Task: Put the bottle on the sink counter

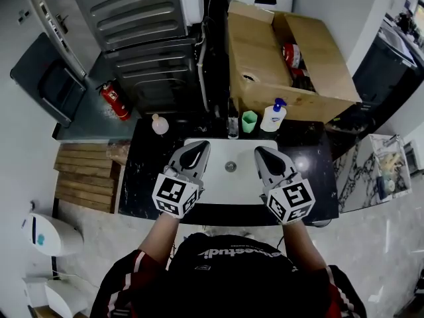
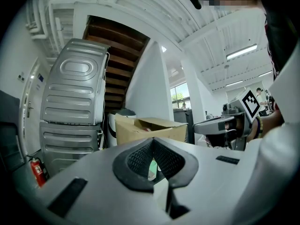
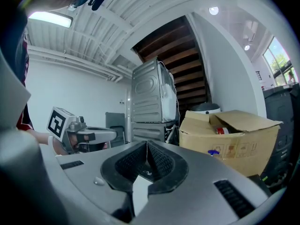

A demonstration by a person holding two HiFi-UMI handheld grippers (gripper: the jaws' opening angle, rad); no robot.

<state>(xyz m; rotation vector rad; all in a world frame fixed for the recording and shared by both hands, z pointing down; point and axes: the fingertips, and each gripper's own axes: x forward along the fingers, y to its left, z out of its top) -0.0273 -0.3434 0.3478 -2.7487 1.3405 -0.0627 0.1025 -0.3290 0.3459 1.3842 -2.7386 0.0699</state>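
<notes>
Little writing can be read: white lettering on the person's dark shirt is too warped to make out, the cardboard box carries small printed handling symbols on its side in the right gripper view, and each gripper bears black-and-white square codes. A red container inside the box has a label too small to read.

The white pump bottle with a blue pump head stands upright on the sink counter, at the back right of the basin, just beside a green cup. A small rounded pale bottle stands at the back left corner.

The left gripper and the right gripper hang level over the basin, well short of the bottle. Both claws are pressed together at the tips with nothing between them.

The counter is black stone with white veining; the basin is smooth, white and rectangular, with a round metal drain. The gripper pads are black with a fine ribbed grid. Behind the counter stand two stacked grey ribbed machines; to the left lie a red fire extinguisher and wooden slats
</notes>
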